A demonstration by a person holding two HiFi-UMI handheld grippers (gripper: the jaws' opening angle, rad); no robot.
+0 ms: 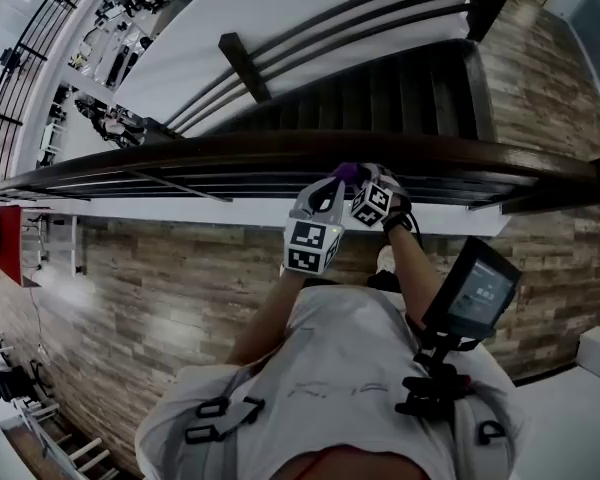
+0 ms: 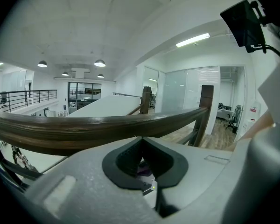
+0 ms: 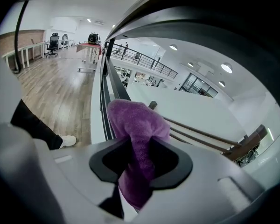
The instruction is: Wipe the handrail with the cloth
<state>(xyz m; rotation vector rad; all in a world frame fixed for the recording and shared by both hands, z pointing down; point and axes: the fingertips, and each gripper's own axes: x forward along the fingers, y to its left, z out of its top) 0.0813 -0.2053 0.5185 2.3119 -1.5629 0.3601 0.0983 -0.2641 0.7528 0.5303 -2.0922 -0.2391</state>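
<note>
RIGHT: your right claw [image 3: 141, 143] grips the purple cloth [image 3: 135, 120] at the handrail [image 1: 230, 150] | LEFT: your left claw [image 2: 141, 139] is closed, beside the rail | RISK: rail friction could pull the bunched cloth free; it would likely drop over the edge.

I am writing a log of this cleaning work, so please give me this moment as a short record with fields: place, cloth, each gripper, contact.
place: at the dark wooden handrail, with stairs beyond it
cloth: purple cloth, bunched up
right gripper: shut on the cloth, close to the handrail
left gripper: jaw tips together, just below the handrail; a little purple shows low between the jaws, grip unclear
contact: the cloth lies at the handrail in the head view; touching cannot be confirmed
</note>
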